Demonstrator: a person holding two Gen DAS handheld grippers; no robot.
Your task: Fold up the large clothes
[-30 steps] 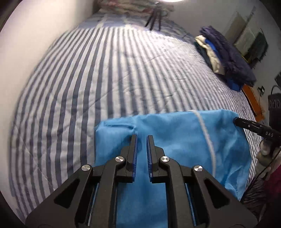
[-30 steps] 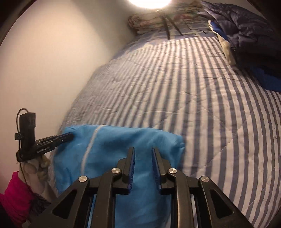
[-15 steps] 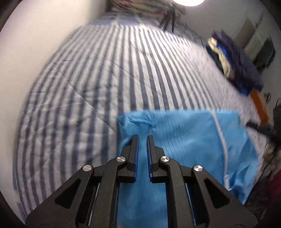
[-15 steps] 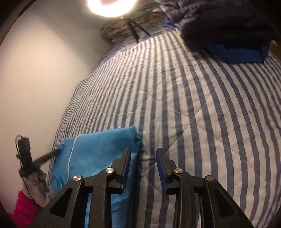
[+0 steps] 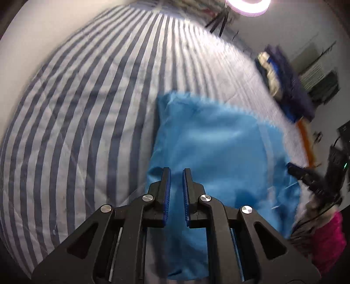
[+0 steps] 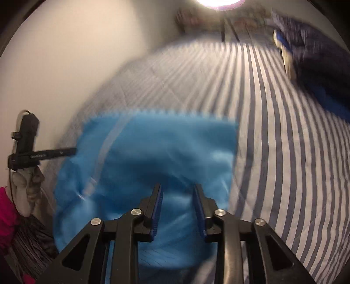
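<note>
Folded blue garment [image 5: 218, 139] flat on striped bed [image 5: 76, 109] beneath left gripper [image 5: 175, 172], nearly closed and empty, and right gripper [image 6: 177, 187], just narrowing, still spread, empty.

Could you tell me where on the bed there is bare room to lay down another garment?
Free: the striped bedspread between the wall and the blue garment, and the stretch beyond that garment toward the ring light. Crowded: the side with the pile of dark clothes, and the near edge under both tools.

Right gripper [image 6: 177, 185]: back over the blue garment [image 6: 164, 148] from the striped bedspread [image 6: 284, 131]; jaws just closing, nothing between.
</note>
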